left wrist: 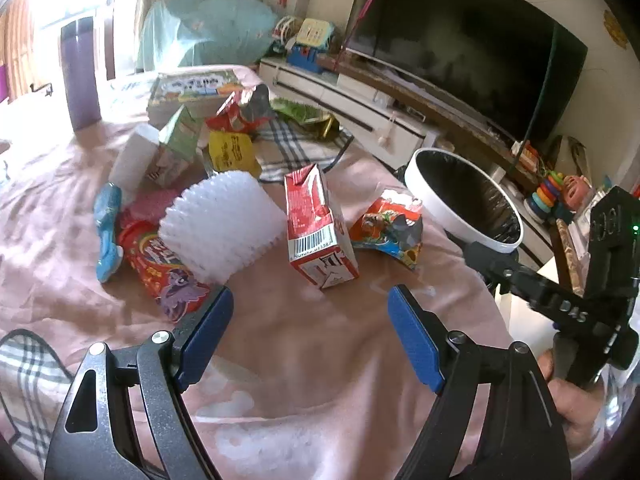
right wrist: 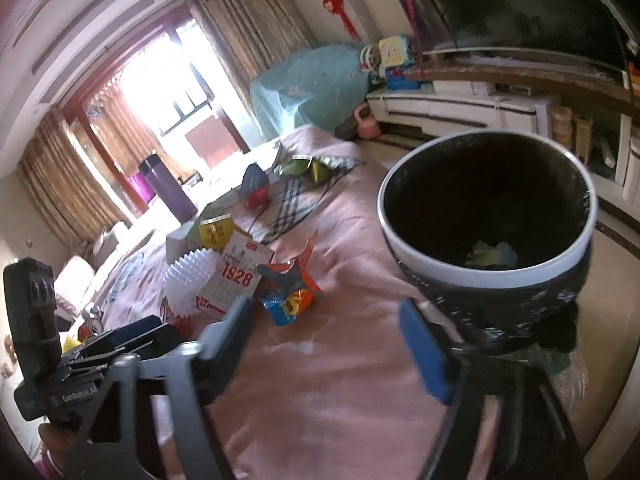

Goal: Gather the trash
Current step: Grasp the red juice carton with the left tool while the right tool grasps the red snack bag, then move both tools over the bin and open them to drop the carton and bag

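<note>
Now; left gripper jaws released, red carton just ahead | right gripper jaws released, empty

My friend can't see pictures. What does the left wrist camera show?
The open left gripper hovers over a pink blanket with nothing between its blue fingers. Ahead lies scattered trash: a red carton, a white spiky foam piece and crumpled wrappers. A round bin with a white rim and black liner stands at the right, with a dark TV behind.
</note>
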Available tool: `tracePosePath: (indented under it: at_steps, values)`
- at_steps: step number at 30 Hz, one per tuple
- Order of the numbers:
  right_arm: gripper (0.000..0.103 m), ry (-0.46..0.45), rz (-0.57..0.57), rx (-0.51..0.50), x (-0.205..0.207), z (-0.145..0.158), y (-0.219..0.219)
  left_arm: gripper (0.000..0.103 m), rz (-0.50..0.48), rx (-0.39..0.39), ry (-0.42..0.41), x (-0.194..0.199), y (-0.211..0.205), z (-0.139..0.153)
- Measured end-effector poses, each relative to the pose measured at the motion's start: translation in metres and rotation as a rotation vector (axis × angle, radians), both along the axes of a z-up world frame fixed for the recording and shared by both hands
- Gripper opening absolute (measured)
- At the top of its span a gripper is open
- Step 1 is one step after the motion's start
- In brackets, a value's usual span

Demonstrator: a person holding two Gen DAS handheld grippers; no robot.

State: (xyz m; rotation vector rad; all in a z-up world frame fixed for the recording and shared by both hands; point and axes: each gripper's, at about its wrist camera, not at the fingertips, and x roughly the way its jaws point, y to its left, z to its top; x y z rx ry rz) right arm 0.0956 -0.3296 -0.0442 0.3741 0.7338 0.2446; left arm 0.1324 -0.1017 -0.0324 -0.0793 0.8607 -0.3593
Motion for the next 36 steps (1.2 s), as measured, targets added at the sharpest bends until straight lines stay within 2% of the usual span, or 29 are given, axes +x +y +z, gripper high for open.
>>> tracePosePath:
  at_steps: [2, 3, 11, 14, 16, 18, 19, 36]
  values:
    - [0.047, 0.021, 0.013, 0.000, 0.006, -0.005, 0.003, 0.080, -0.004, 0.000, 0.017, 0.006, -0.002, -0.003]
    - [0.043, 0.031, 0.022, -0.002, 0.010, -0.007, 0.005, 0.077, -0.008, -0.004, 0.025, 0.009, -0.004, -0.005]
    - [0.038, 0.059, 0.082, -0.029, 0.036, -0.017, 0.019, 0.075, -0.004, -0.006, 0.065, 0.036, -0.016, -0.015]
    - [0.029, 0.081, 0.099, -0.035, 0.048, -0.023, 0.022, 0.061, -0.009, -0.010, 0.083, 0.044, -0.018, -0.020]
    - [0.017, 0.092, 0.107, -0.032, 0.053, -0.026, 0.023, 0.037, -0.024, -0.023, 0.099, 0.047, -0.021, -0.024]
    - [0.004, 0.091, 0.108, -0.039, 0.053, -0.027, 0.023, 0.034, -0.037, -0.023, 0.099, 0.047, -0.024, -0.025]
    - [0.002, 0.087, 0.110, -0.041, 0.052, -0.026, 0.023, 0.034, -0.040, -0.012, 0.082, 0.045, -0.026, -0.024]
    - [0.001, 0.019, -0.030, -0.015, 0.014, 0.001, -0.035, 0.032, -0.125, 0.003, -0.016, 0.016, -0.054, 0.004]
